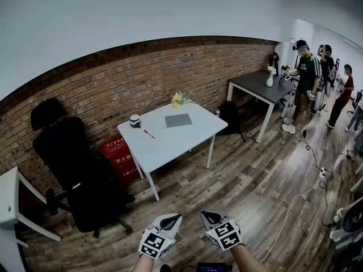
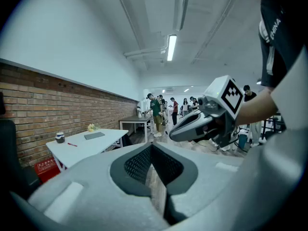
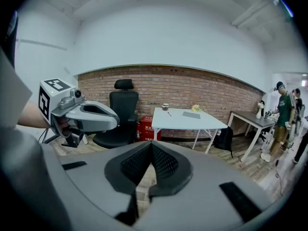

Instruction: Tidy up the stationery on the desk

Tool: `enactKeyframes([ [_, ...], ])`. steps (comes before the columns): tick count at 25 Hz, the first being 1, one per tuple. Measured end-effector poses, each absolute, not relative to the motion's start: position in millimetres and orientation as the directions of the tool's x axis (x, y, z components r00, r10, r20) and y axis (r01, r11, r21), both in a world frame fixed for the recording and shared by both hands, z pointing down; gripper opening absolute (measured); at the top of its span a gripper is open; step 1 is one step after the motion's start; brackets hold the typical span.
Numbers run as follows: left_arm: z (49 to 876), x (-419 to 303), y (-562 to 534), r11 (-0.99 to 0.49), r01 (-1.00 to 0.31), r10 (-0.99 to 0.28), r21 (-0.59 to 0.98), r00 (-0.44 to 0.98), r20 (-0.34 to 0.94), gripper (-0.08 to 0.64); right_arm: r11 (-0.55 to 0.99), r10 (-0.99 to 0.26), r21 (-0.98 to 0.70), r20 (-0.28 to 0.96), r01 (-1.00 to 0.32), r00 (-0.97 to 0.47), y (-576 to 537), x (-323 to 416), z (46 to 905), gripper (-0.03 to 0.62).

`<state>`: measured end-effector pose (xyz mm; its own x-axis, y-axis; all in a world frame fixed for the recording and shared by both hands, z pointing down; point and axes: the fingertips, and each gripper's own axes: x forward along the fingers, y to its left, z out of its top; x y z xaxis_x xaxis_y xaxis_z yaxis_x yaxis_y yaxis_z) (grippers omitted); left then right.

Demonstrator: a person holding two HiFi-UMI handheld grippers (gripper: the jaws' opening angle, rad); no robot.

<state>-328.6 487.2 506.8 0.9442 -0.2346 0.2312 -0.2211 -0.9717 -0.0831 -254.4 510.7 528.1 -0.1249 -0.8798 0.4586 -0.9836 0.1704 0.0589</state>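
Note:
A white desk point(image 1: 187, 137) stands by the brick wall, well ahead of me. On it lie a grey notebook point(image 1: 178, 120) and a red pen point(image 1: 149, 134), with a small cup point(image 1: 134, 120) at its left corner and yellow flowers point(image 1: 179, 100) at the back. My left gripper point(image 1: 172, 220) and right gripper point(image 1: 209, 216) are held low and side by side over the wooden floor, far from the desk. Both are shut with nothing between the jaws. The left gripper view shows the desk point(image 2: 91, 143) and the right gripper point(image 2: 180, 130). The right gripper view shows the desk point(image 3: 185, 119) and the left gripper point(image 3: 110, 118).
A black office chair point(image 1: 74, 169) stands left of the desk, with a red fire-extinguisher box point(image 1: 120, 154) between them. A black backpack point(image 1: 229, 115) leans by the desk's right side. A dark table point(image 1: 261, 86), several people and a floor cable point(image 1: 295, 203) are to the right.

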Motion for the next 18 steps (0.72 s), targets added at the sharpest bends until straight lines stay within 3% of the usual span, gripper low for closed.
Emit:
enactKeyframes([
  [13,506,-334,477,-0.970,-0.241,-0.241,-0.025,0.949,0.202,0.006,0.181,-0.892,0.071,0.431,-0.981,-0.134,509,-256,524,0.009],
  [18,508,-336,477,-0.972,-0.235,-0.234,-0.019,0.951,0.201,0.006,0.164,-0.911,0.158,0.404,-0.974,-0.088,509,-254,517,0.009],
])
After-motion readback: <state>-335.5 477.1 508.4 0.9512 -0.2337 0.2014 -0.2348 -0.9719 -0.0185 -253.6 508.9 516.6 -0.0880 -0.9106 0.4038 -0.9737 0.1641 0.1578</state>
